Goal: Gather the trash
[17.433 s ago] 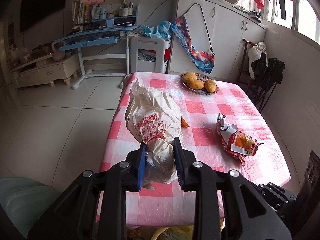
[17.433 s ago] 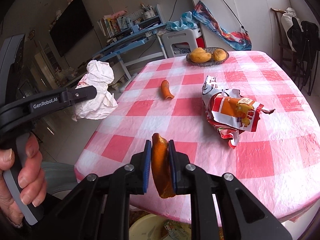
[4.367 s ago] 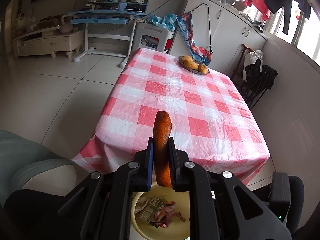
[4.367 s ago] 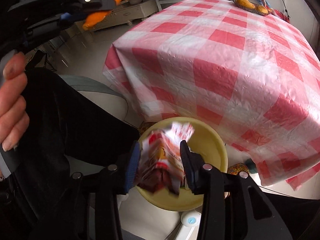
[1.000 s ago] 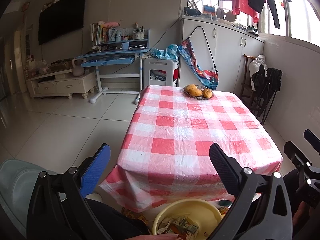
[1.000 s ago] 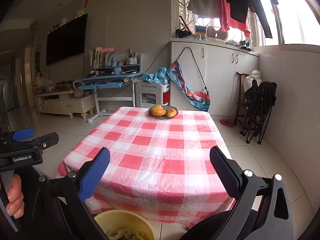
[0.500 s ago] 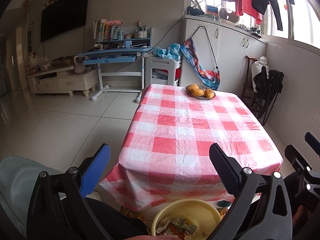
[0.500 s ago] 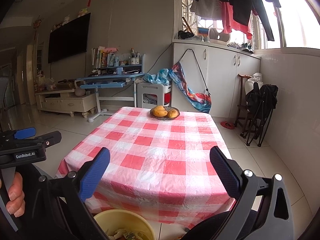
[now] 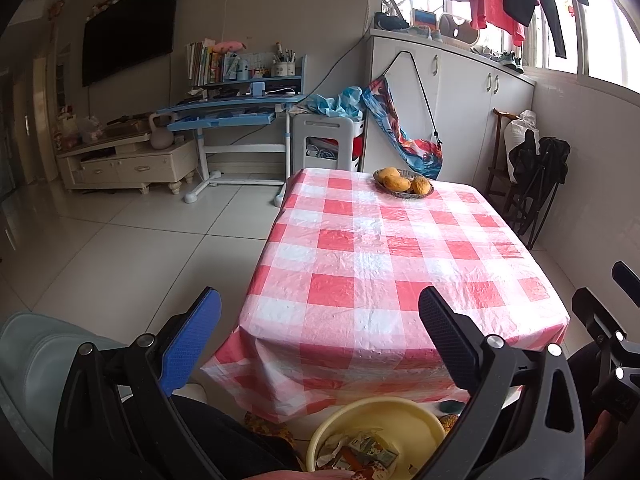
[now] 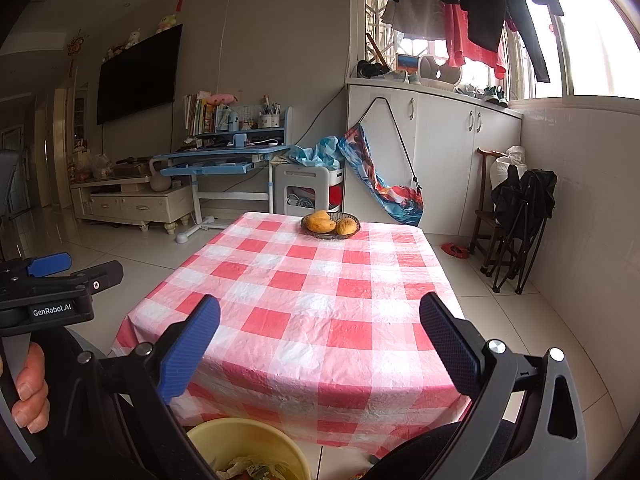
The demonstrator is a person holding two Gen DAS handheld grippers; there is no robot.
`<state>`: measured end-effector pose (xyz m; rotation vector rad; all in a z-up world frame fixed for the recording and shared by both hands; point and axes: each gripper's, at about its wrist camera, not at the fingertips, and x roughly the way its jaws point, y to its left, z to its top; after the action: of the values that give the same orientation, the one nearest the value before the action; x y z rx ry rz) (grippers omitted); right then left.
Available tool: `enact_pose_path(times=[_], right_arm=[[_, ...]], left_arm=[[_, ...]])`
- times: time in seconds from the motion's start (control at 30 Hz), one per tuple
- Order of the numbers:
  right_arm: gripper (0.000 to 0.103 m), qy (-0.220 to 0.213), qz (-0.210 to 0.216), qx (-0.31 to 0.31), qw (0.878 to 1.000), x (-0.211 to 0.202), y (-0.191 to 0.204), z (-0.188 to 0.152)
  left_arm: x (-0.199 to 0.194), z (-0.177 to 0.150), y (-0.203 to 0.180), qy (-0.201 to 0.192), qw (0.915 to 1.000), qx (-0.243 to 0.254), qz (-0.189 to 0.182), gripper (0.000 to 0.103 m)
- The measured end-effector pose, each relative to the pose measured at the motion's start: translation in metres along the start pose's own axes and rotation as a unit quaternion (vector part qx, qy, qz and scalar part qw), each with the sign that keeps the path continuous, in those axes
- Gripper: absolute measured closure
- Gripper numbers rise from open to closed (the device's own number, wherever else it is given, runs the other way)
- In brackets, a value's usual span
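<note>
While the trash (image 9: 362,454) lies crumpled in the yellow bin (image 9: 376,410) on the floor at the table's near edge, I hold both tools empty: left gripper (image 9: 318,320) spread wide, right gripper (image 10: 320,322) equally wide. Beyond them, the checked tablecloth (image 10: 320,300) carries only a fruit basket (image 10: 330,224) at its far end.

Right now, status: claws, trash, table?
Left claw open, empty. Right claw open, empty. Trash in yellow bin. Checkered table holds only fruit basket.
</note>
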<state>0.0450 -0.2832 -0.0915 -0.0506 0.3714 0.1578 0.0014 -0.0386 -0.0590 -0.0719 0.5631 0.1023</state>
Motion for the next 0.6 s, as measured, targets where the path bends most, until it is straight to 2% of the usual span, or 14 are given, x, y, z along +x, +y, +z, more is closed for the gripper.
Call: enact_pose_path(times=[0.17, 0.27, 0.37, 0.47, 0.6], right_arm=[[0.007, 0.0, 0.0, 0.0, 1.0, 0.0001, 0.0, 0.0001], [0.007, 0.001, -0.001, 0.002, 1.0, -0.0004, -0.0013, -0.0002], [0.007, 0.001, -0.001, 0.007, 1.0, -0.0002, -0.0039, -0.0013], [0.007, 0.003, -0.002, 0.004, 1.0, 0.0008, -0.0033, -0.0015], [0.007, 0.01, -0.006, -0.004, 1.0, 0.0023, -0.0012, -0.0028]], left_arm=[[0.0008, 0.0001, 0.0033, -0.003, 1.0, 0.001, 0.005, 0.008], [0.0021, -0.0002, 0.0039, 0.001, 0.9999, -0.005, -0.014, 0.008], [-0.0017, -0.0029, 0.0071, -0.013, 0.9992, -0.014, -0.036, 0.008], [-0.0046, -0.0031, 0.0024, -0.02, 0.9994, 0.003, -0.029, 0.008], [0.0037, -0.0009, -0.0005, 0.011, 0.9994, 0.009, -0.032, 0.008]])
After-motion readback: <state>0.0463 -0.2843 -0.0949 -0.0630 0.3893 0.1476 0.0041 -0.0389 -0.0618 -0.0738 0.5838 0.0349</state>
